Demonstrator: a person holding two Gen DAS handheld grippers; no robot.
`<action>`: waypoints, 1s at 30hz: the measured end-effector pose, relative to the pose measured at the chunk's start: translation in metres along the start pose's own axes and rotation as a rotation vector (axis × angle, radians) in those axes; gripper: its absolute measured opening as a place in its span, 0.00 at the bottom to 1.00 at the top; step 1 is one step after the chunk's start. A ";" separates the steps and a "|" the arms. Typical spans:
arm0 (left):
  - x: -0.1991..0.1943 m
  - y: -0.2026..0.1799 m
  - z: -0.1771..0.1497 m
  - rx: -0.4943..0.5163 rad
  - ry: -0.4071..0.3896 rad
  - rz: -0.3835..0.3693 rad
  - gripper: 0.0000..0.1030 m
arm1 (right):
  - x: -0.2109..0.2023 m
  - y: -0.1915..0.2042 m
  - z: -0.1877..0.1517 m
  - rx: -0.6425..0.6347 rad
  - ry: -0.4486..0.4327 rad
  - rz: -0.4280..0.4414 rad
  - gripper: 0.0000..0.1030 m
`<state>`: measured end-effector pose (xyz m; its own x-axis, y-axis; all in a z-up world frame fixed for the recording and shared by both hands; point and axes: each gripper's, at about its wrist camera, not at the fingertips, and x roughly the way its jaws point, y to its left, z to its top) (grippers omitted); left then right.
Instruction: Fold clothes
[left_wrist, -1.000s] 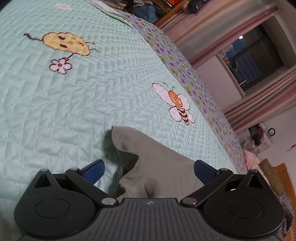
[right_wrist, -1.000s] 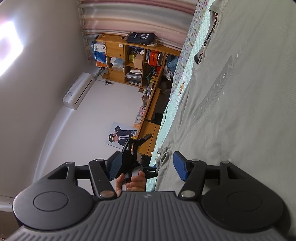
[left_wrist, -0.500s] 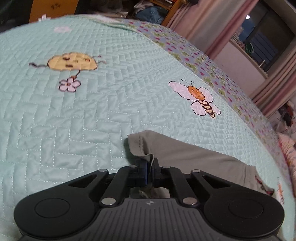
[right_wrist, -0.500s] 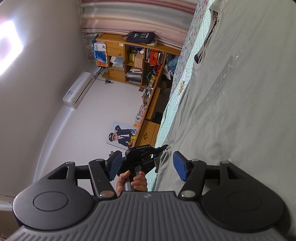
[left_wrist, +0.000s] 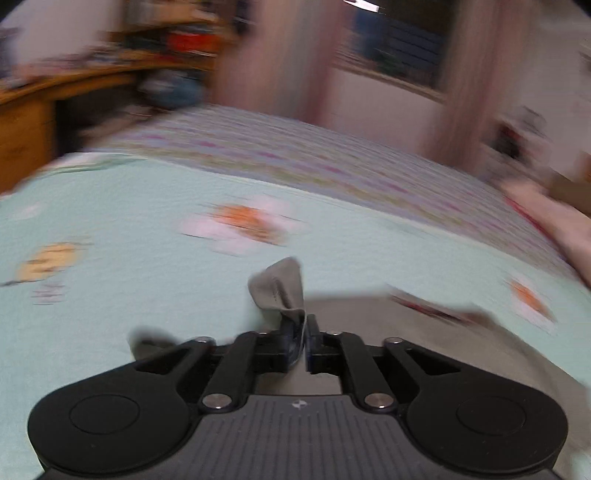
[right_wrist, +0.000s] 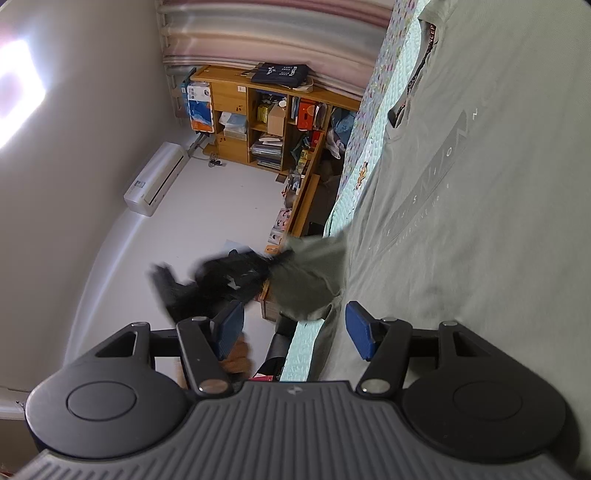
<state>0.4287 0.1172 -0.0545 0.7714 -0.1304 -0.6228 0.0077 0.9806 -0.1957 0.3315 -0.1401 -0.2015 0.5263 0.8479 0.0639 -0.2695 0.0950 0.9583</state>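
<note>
A grey-green T-shirt (right_wrist: 480, 221) with pale lettering lies flat on the mint quilted bed (left_wrist: 129, 295). My left gripper (left_wrist: 301, 332) pinches the shirt's sleeve (left_wrist: 280, 288); cloth sticks up between its pads while the jaws are opening slightly. In the right wrist view the left gripper (right_wrist: 275, 260) is a dark blur holding the sleeve (right_wrist: 306, 284) lifted off the bed's side. My right gripper (right_wrist: 295, 330) stands open at the shirt's lower corner, one blue pad over the cloth, the other past the bed's edge, pressing on nothing.
The quilt carries bee and flower patches and has a floral purple border (left_wrist: 295, 158). Wooden shelves (right_wrist: 258, 122) full of boxes stand beyond the bed, with pink curtains (left_wrist: 295, 55) and a wall air conditioner (right_wrist: 155, 181). A person's hand (right_wrist: 236, 358) shows behind my right gripper.
My left gripper went from wide open around the sleeve to shut on it, then swung up and away with the sleeve, blurring its view. The right gripper stayed still.
</note>
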 end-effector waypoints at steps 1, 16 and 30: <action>0.000 -0.017 -0.002 0.036 0.019 -0.037 0.37 | 0.000 0.000 0.000 0.002 -0.001 0.002 0.61; -0.032 0.027 -0.049 0.037 0.075 0.053 0.88 | 0.000 -0.003 0.005 0.030 -0.006 0.016 0.61; 0.037 -0.090 -0.077 0.644 0.043 0.208 0.51 | -0.001 -0.008 0.007 0.051 -0.016 0.034 0.61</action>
<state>0.4079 0.0128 -0.1187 0.7722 0.0780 -0.6306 0.2493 0.8757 0.4136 0.3384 -0.1454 -0.2079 0.5305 0.8417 0.1005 -0.2460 0.0394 0.9685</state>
